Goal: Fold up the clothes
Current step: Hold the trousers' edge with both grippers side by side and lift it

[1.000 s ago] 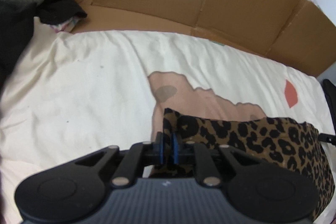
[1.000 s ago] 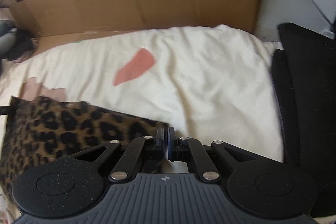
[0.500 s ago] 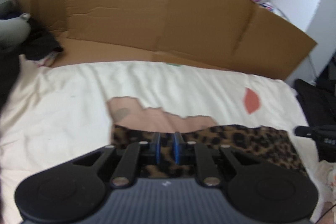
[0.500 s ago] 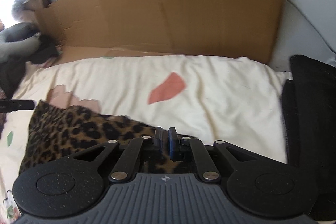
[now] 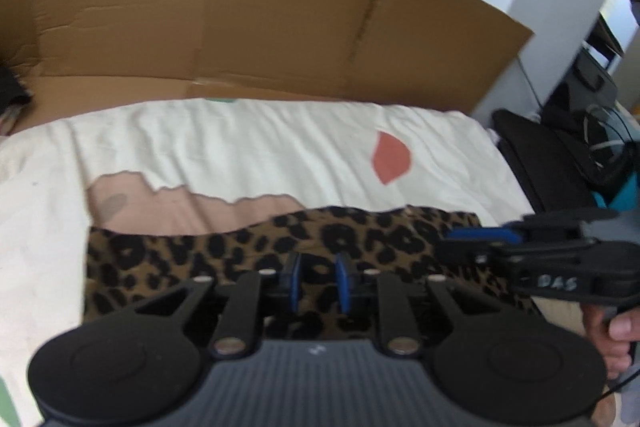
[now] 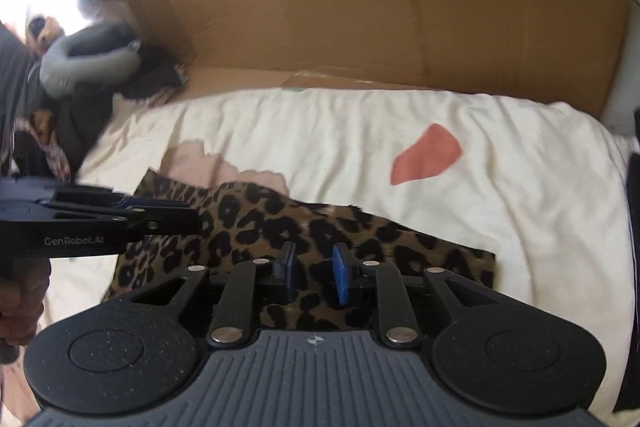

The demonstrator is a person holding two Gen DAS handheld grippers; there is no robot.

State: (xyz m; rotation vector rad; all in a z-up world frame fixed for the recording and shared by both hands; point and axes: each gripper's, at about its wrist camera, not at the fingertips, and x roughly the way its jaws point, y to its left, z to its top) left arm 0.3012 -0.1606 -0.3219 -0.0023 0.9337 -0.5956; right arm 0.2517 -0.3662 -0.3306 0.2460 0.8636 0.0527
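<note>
Leopard-print brown and black folded cloth point(image 5: 248, 251) lay flat on the cream bed sheet point(image 5: 248, 147), long axis running across both views. The left tool point(image 5: 316, 281) and right tool point(image 6: 312, 277), jaws opening and empty, hovered just above its near edge.

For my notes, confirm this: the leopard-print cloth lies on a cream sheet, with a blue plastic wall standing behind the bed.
One thing is wrong: the wall behind is brown cardboard, not blue plastic, as the right wrist view shows. The leopard-print cloth does lie on the cream sheet.
</note>
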